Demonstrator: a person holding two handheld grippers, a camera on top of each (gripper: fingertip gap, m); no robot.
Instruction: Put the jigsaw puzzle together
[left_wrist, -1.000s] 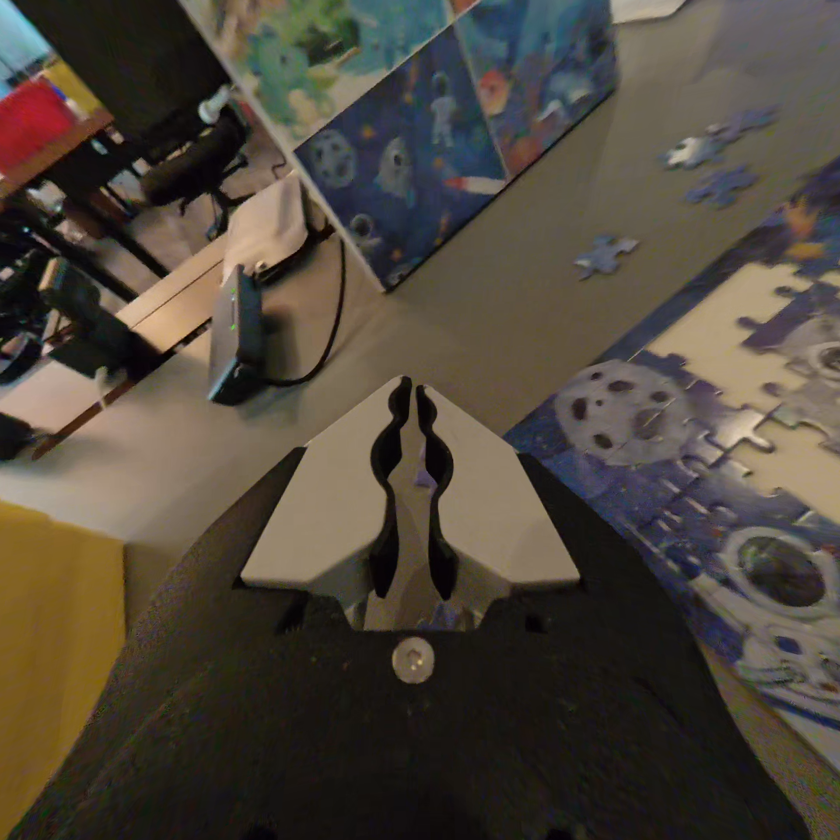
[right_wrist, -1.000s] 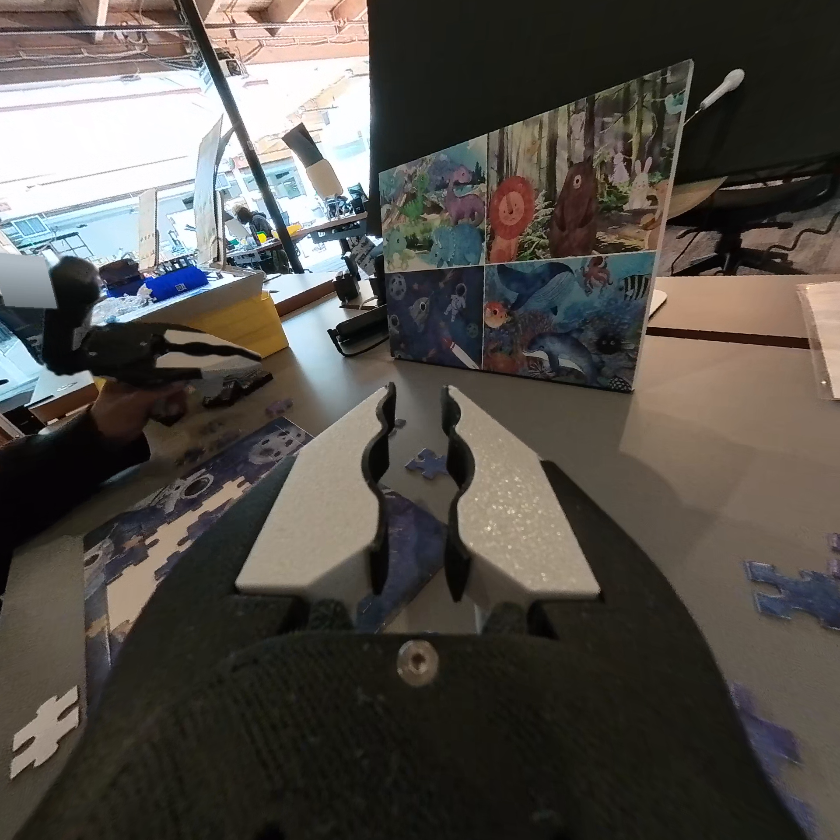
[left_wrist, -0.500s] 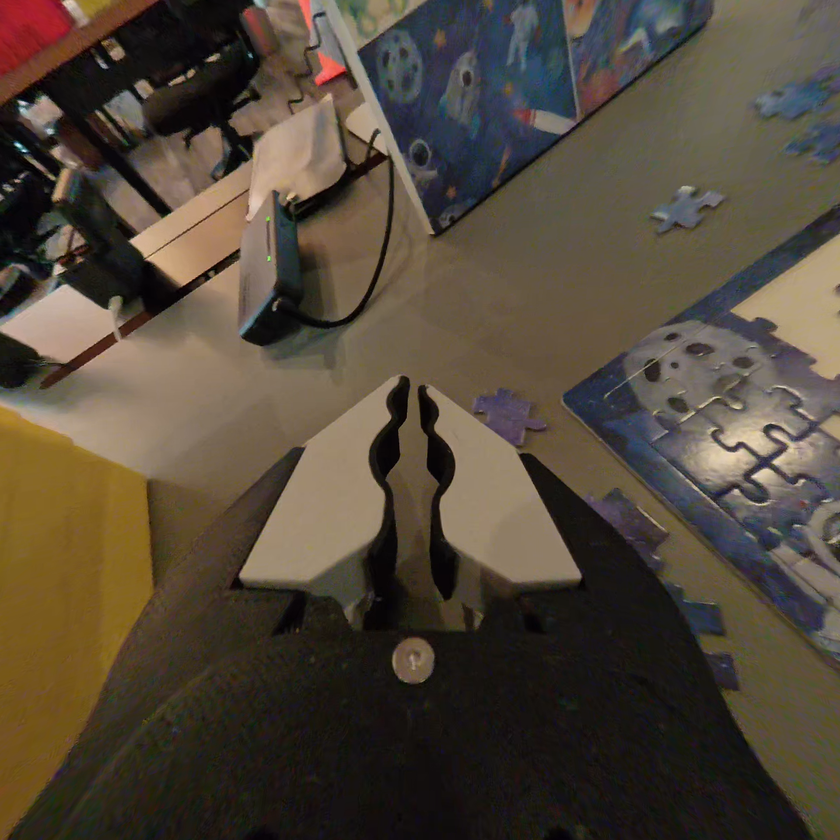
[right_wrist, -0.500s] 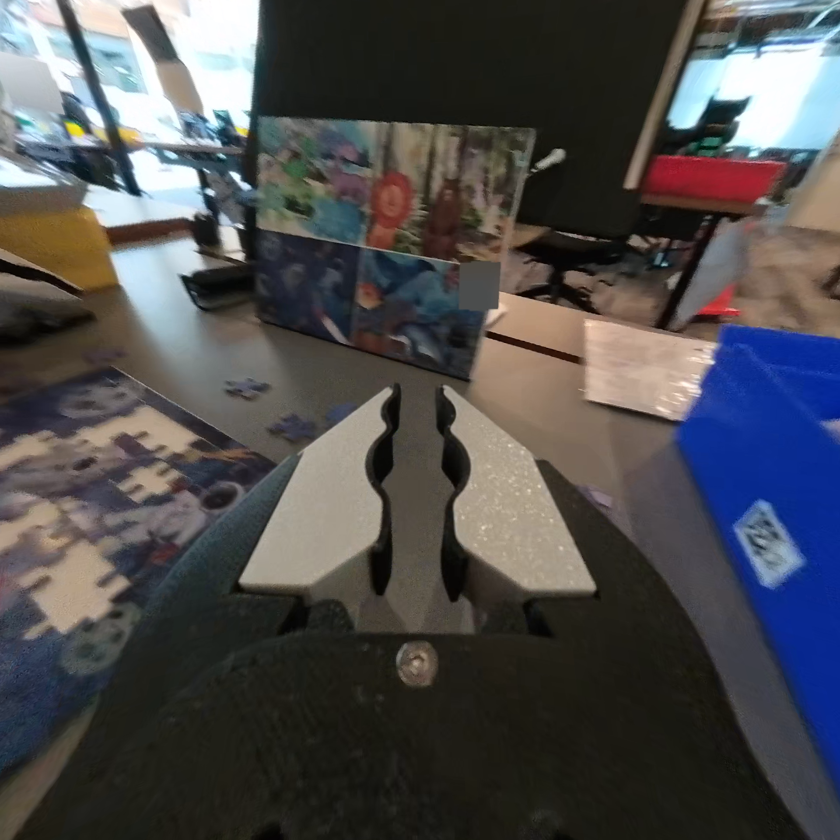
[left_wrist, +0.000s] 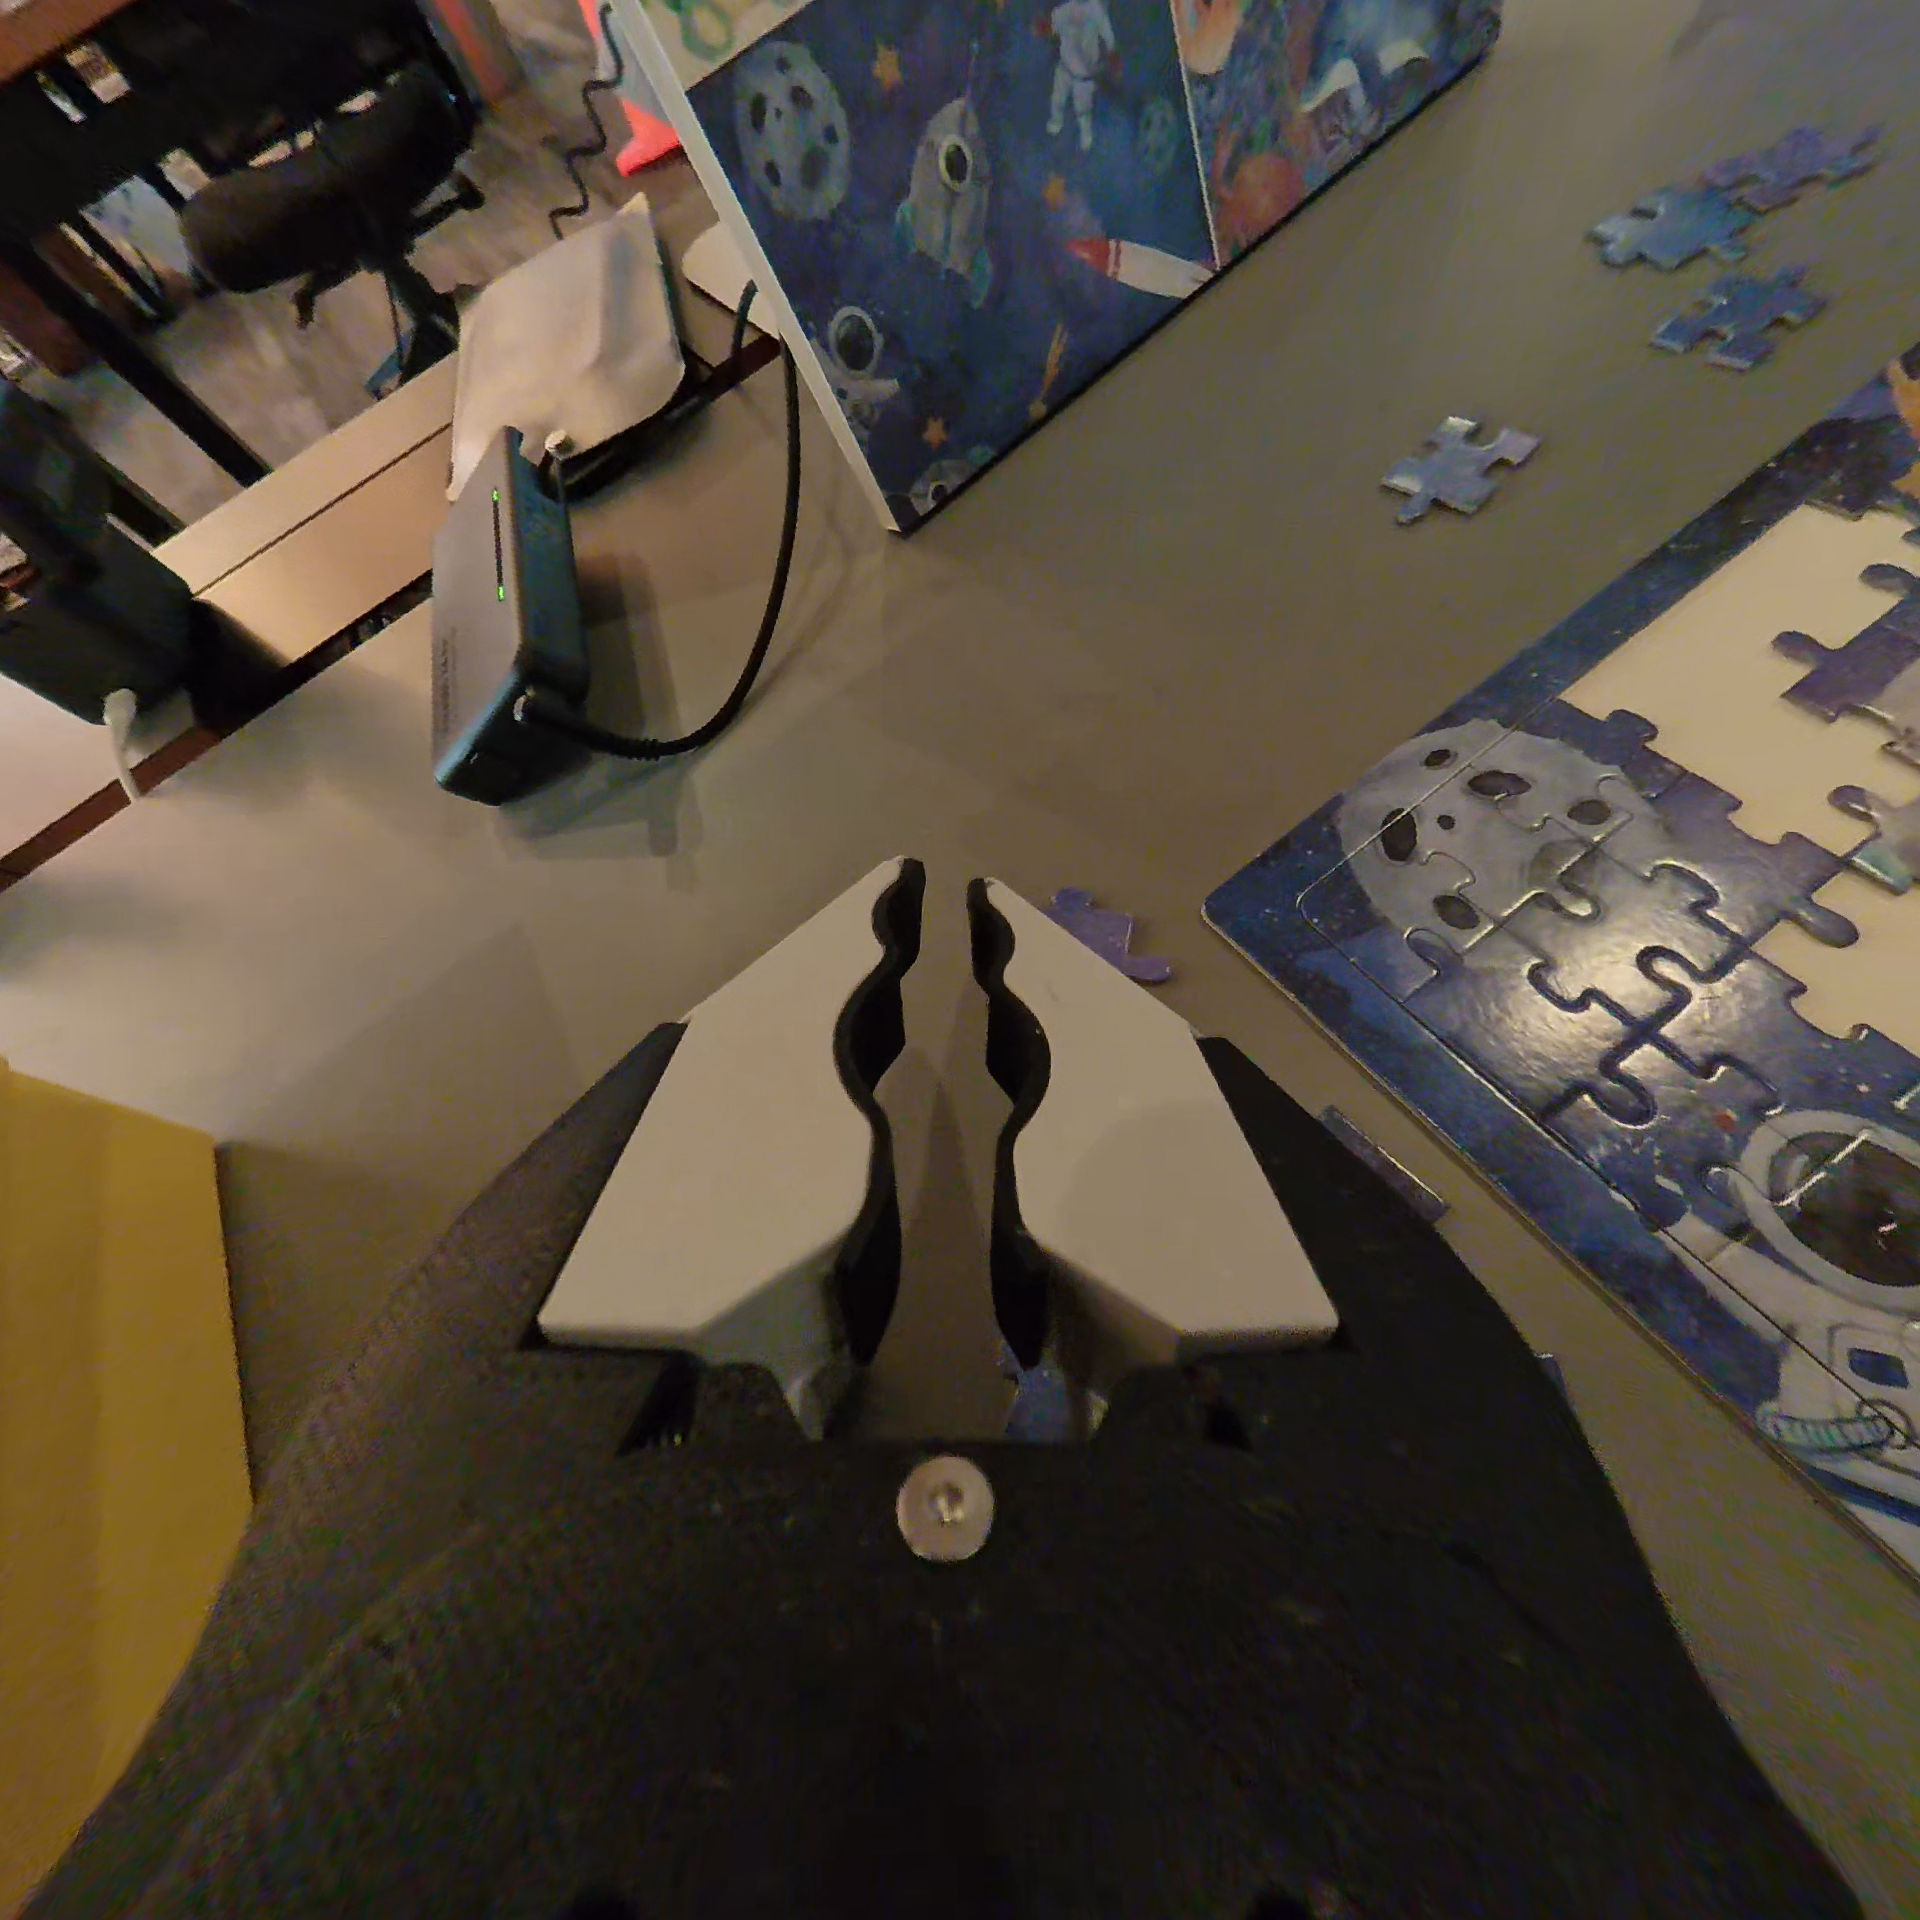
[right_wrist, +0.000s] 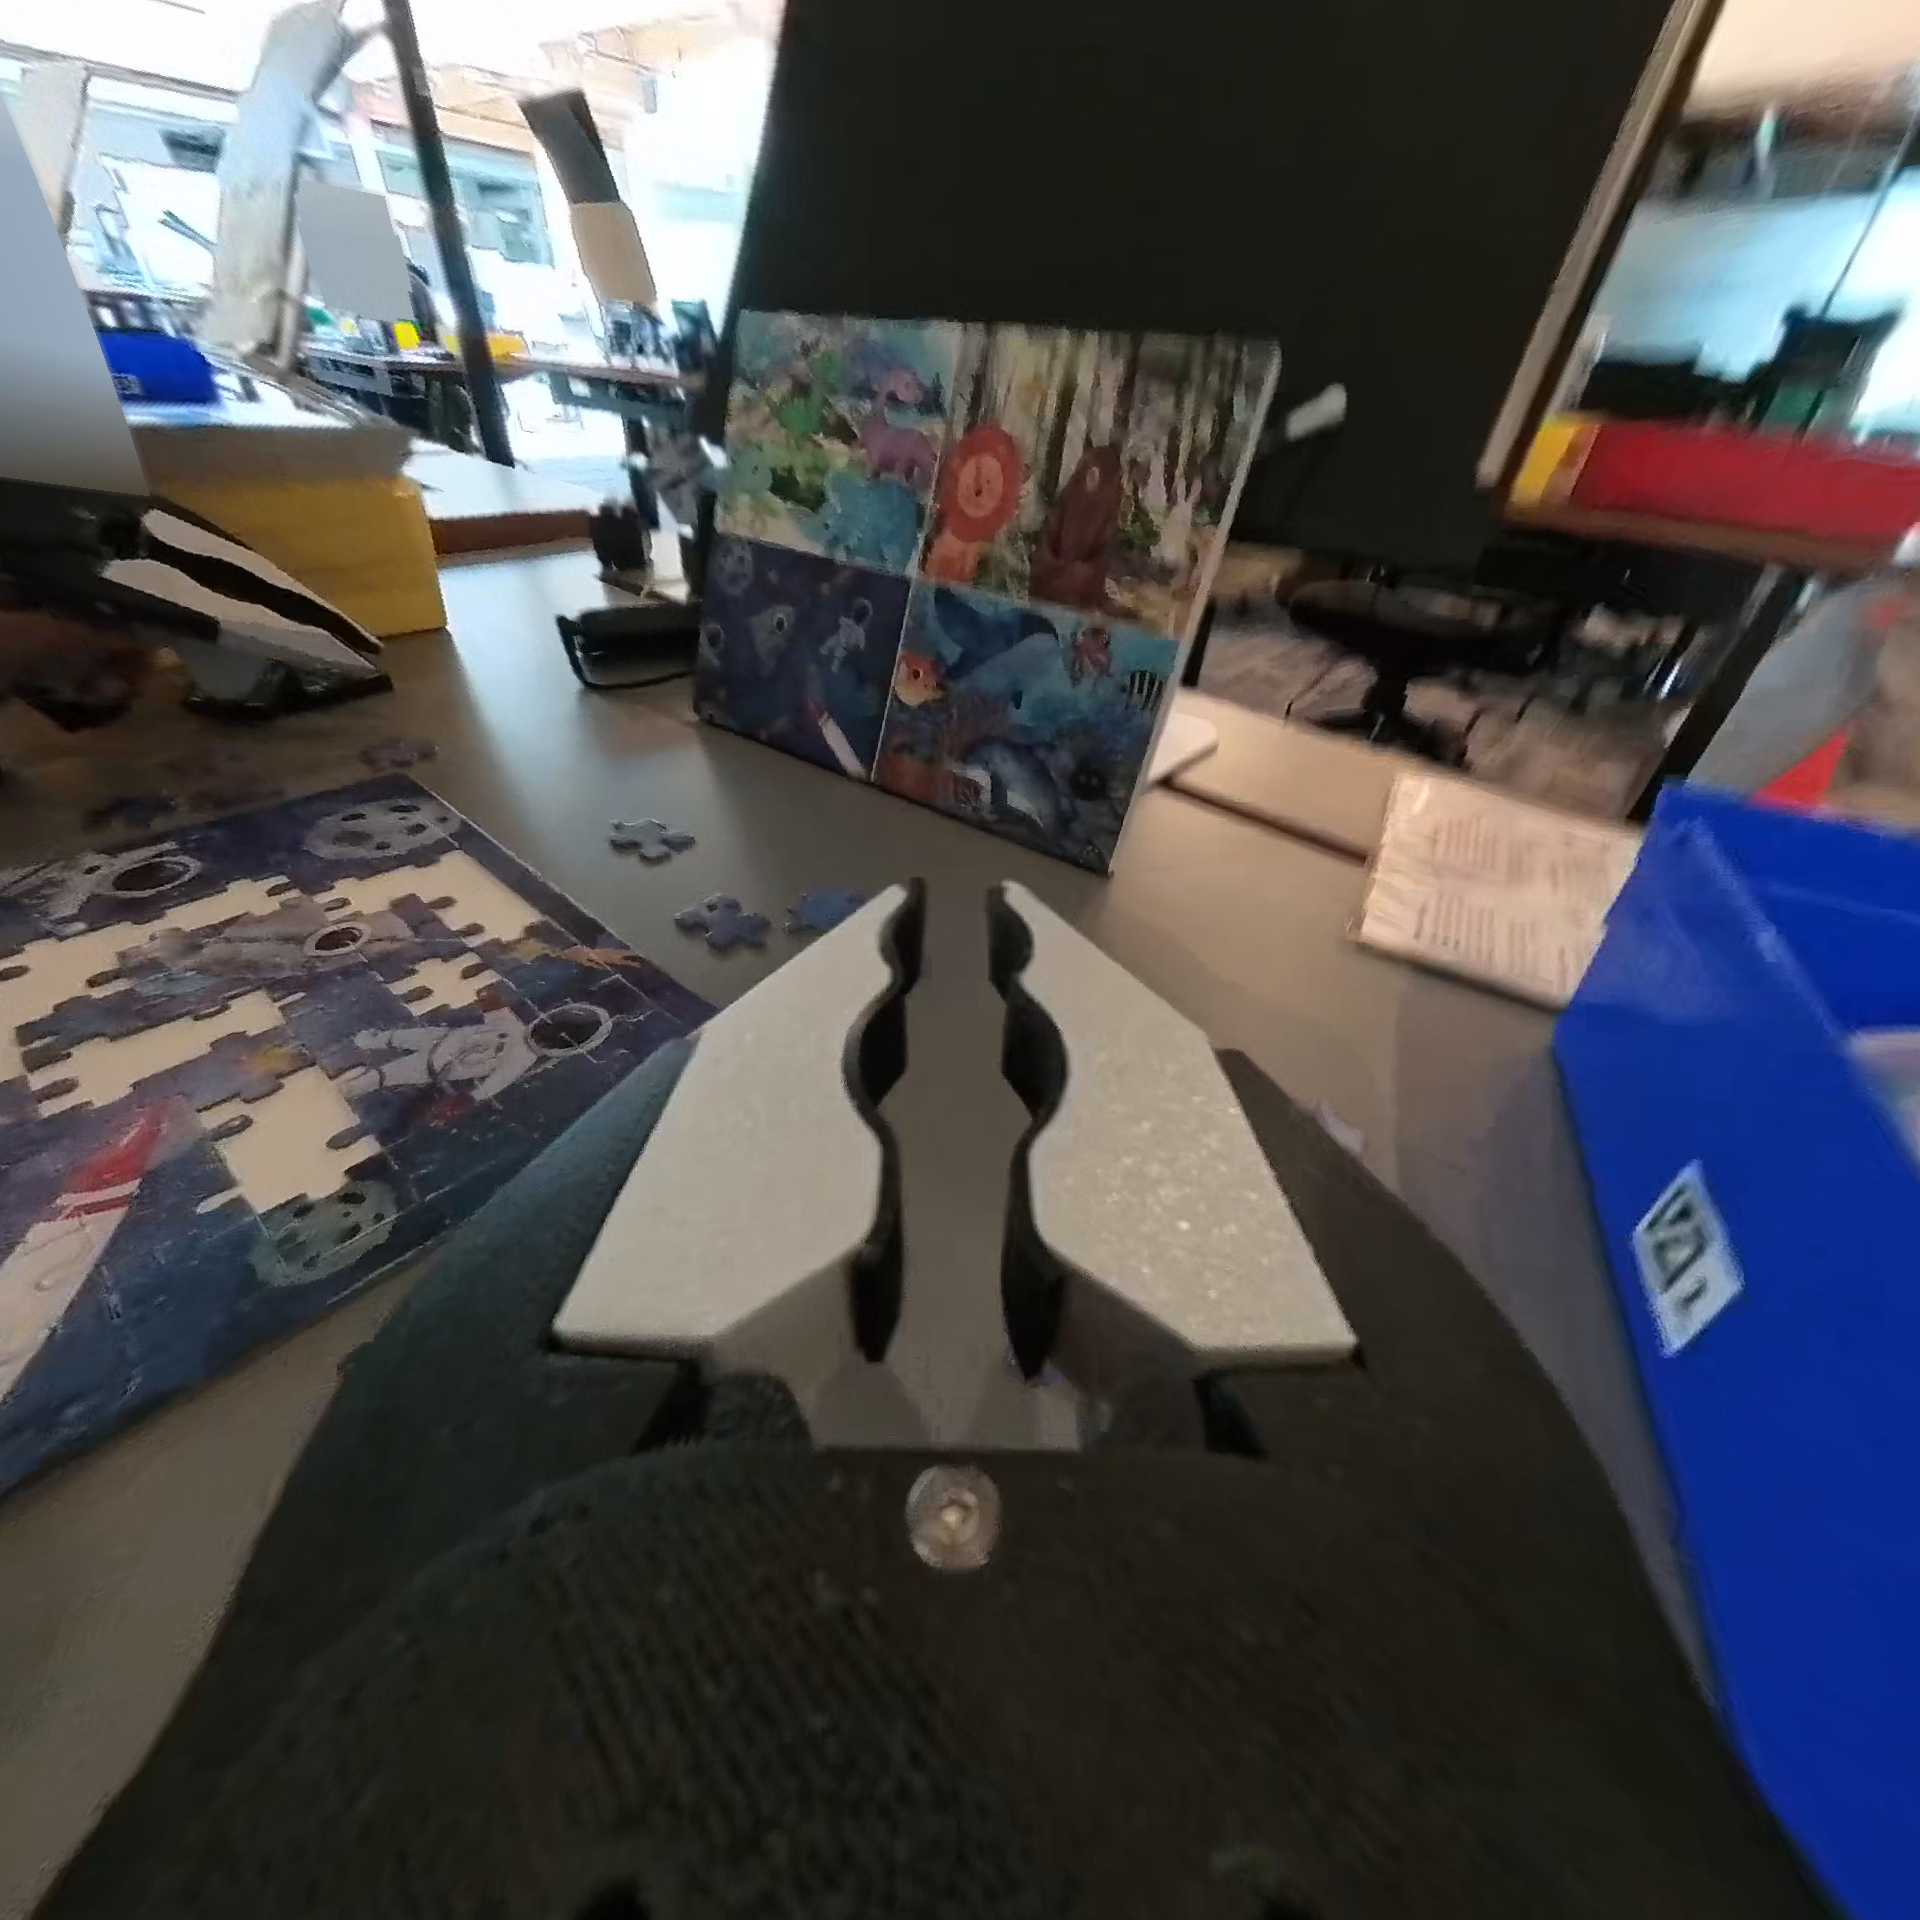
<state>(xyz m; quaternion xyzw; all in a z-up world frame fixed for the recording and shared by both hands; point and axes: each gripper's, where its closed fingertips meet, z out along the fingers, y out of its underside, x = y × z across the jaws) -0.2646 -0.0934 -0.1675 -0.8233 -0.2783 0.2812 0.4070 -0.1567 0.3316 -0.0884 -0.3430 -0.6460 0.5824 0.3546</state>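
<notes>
Left wrist view shows the left gripper (left_wrist: 945, 894) hovering low over the grey table (left_wrist: 1039, 644), its two pale fingers drawn nearly together with only a narrow slit between them and nothing pinched. A loose purple piece (left_wrist: 1107, 935) lies just beside its right fingertip, partly hidden by it. To the right lies the puzzle board (left_wrist: 1558, 997): the corner with the cratered moon and the astronaut is filled in, while bare cream patches show farther in, so the picture looks perhaps half to two-thirds built. More loose pieces (left_wrist: 1460, 468) lie scattered between the board and the upright puzzle box (left_wrist: 987, 208), near a black power bank (left_wrist: 504, 634). From the right wrist view, which is blurred, the right gripper (right_wrist: 951, 899) is likewise almost closed and empty, held above the table between the board (right_wrist: 312, 997) and a blue bin (right_wrist: 1766, 1195). Several cream gaps cross the board's middle, and spare pieces (right_wrist: 722, 920) wait just ahead of the fingers. The likely remaining work is picking up those strays one at a time and seating them in the gaps.
</notes>
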